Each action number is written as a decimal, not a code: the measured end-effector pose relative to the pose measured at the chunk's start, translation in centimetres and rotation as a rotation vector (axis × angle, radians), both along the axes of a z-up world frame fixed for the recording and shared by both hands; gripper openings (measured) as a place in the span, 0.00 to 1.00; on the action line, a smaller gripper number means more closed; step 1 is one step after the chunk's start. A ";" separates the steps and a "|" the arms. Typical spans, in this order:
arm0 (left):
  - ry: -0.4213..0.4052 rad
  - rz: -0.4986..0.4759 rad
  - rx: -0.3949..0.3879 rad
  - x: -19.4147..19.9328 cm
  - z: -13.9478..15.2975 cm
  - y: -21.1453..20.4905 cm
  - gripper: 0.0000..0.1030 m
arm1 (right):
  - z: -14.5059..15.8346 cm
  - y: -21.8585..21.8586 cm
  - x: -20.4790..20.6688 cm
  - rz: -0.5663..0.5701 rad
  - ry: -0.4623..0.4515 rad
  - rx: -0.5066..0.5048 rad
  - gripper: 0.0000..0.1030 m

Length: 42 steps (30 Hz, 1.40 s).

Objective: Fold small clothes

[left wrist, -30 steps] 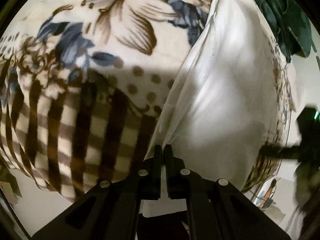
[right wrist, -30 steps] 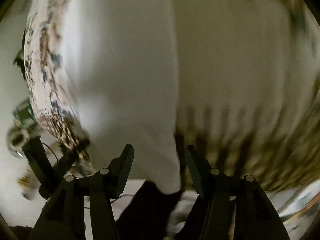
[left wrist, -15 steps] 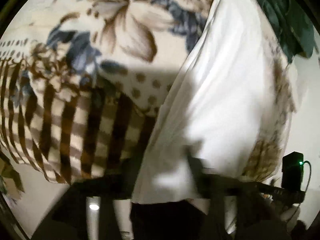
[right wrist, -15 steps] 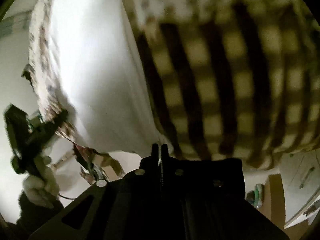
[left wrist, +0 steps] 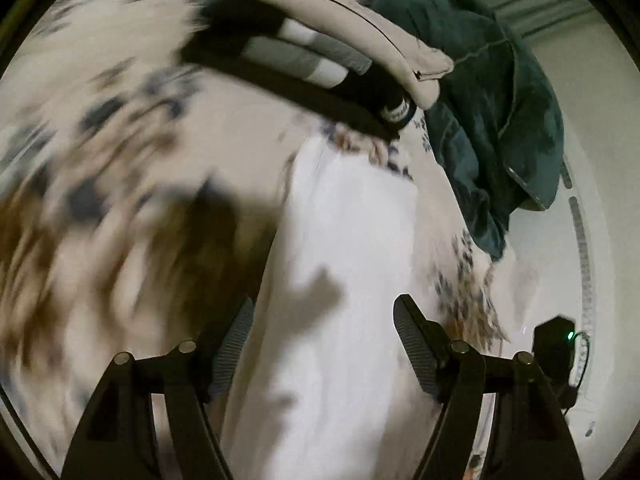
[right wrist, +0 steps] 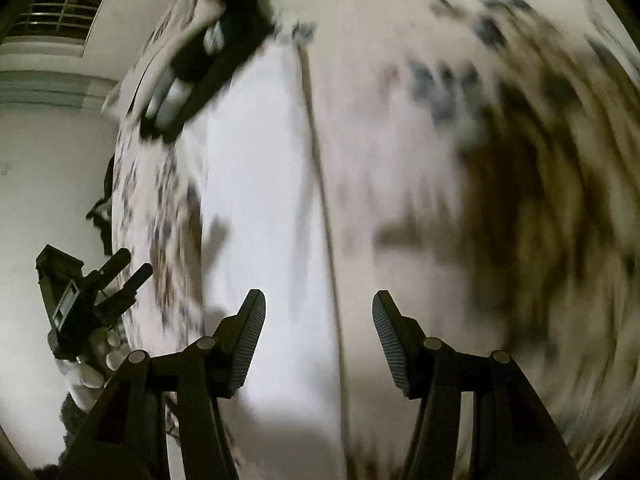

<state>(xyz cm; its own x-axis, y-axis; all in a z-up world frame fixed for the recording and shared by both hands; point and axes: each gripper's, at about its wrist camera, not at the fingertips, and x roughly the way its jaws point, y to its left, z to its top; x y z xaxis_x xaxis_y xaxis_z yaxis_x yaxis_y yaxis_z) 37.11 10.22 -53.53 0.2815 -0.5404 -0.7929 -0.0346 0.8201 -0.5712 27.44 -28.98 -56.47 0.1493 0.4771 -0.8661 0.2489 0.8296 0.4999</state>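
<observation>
A white garment (left wrist: 352, 264) lies as a long folded strip on a floral blanket (left wrist: 120, 152); it also shows in the right wrist view (right wrist: 260, 208). My left gripper (left wrist: 322, 320) is open and empty above the garment's near end. My right gripper (right wrist: 319, 312) is open and empty above the garment's right edge. The left gripper, held in a white-gloved hand, shows at the left of the right wrist view (right wrist: 120, 276). Both views are blurred by motion.
A folded black, grey and white piece (left wrist: 304, 76) and a beige piece (left wrist: 360, 28) lie at the garment's far end. A dark green garment (left wrist: 492, 104) is heaped at the back right. The blanket's edge drops to a pale floor (left wrist: 536, 280) on the right.
Both grippers have opened and let go of the white garment. Both have pulled back and up, so more of the blanket and the clothes at the far end show.
</observation>
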 end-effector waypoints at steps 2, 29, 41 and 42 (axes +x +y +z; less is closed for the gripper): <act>-0.006 -0.041 -0.003 2.9 -1.8 -1.1 0.69 | -1.3 -0.9 3.8 -0.017 -0.004 -0.002 0.56; -0.254 -0.253 -0.060 4.2 1.9 -2.8 0.08 | -0.6 6.7 14.6 0.018 -0.205 0.238 0.08; 0.020 -0.202 -0.084 -14.4 2.1 3.4 0.60 | 0.7 8.9 -5.8 0.255 -0.032 0.232 0.43; 0.066 -0.173 -0.082 -15.8 1.5 4.5 0.60 | -0.2 9.0 -7.5 0.269 0.014 0.218 0.51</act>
<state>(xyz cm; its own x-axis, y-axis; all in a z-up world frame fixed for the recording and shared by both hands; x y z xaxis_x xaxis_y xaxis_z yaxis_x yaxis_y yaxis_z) 21.30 14.71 -52.06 0.1280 -0.6398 -0.7578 0.0630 0.7678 -0.6376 19.90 -19.98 -56.66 -0.0182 0.6715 -0.7408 0.0441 0.7408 0.6703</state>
